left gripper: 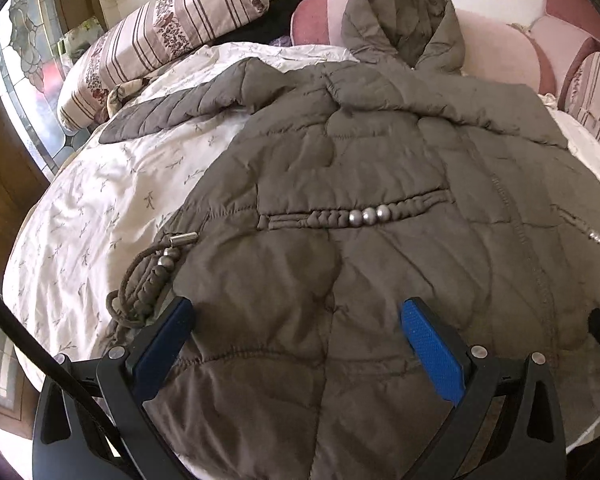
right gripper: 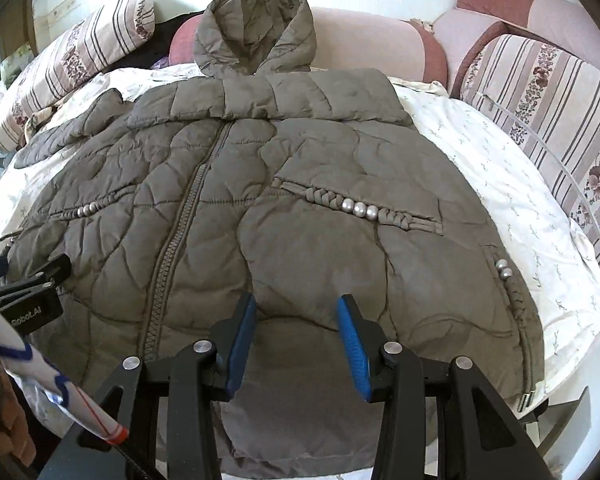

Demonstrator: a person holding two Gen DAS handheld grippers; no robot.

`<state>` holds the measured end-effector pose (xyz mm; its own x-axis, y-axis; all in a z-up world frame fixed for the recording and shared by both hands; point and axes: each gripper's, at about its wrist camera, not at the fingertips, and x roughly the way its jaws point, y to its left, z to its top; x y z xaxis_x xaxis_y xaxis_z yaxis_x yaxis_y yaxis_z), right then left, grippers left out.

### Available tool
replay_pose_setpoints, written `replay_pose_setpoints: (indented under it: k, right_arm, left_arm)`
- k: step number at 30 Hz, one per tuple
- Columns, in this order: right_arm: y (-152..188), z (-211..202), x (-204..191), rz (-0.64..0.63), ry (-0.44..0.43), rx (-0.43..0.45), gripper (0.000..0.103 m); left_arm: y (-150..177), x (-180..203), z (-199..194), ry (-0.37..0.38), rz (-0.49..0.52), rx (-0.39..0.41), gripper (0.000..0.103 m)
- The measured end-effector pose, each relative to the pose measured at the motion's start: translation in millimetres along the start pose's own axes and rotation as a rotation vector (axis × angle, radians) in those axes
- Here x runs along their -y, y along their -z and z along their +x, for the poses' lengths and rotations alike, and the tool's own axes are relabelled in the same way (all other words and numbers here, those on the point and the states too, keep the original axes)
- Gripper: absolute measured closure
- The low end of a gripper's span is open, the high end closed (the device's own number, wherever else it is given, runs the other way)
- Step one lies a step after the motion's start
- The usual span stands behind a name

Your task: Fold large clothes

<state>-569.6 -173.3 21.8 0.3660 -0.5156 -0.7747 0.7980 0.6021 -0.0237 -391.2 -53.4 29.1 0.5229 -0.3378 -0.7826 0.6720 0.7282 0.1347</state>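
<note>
A grey-brown quilted hooded jacket point(left gripper: 340, 160) point(right gripper: 300, 160) lies flat on the bed, front up. Its hood point(right gripper: 256, 28) rests against the headboard and its zipper point(right gripper: 188, 208) is done up. One sleeve point(left gripper: 172, 112) stretches out to the left. A beaded drawstring point(left gripper: 156, 264) trails off the jacket's left edge. My left gripper point(left gripper: 300, 320) hangs wide open over the lower left panel, nothing between its fingers. My right gripper point(right gripper: 296, 316) is open over the lower right panel near the hem, its blue pads apart. The left gripper point(right gripper: 20, 280) also shows in the right wrist view.
A white patterned bedsheet point(left gripper: 100, 200) lies under the jacket. Striped floral pillows sit at the back left point(left gripper: 160, 40) and along the right point(right gripper: 540, 120). A pink padded headboard point(right gripper: 380, 40) is behind. A stained-glass window point(left gripper: 20, 60) stands at far left.
</note>
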Motion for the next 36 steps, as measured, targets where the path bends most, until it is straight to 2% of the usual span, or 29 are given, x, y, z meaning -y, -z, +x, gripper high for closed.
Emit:
replay_pose_setpoints:
  k: [3,9,14,36]
  right_arm:
    - [1.8,5.1,-2.0,-0.012,0.002,0.007,0.051]
    - [6.5,13.3,-11.4,-0.054,0.059,0.005,0.047]
    - [5.6,15.5,-7.9,-0.039,0.057,-0.005,0.042]
    - [6.4,16.3,-3.4,-0.016,0.069,-0.012,0.03]
  left_arm:
    - [3.2,3.4,6.6,-0.01,0.014,0.007,0.0]
    - [7.5,5.1,15.1,-0.016,0.015,0.04,0.0]
    - [10.9,6.8,16.4,-0.02,0.023,0.073,0.0]
    - [10.9,8.3,15.7,-0.027,0.024,0.085,0.0]
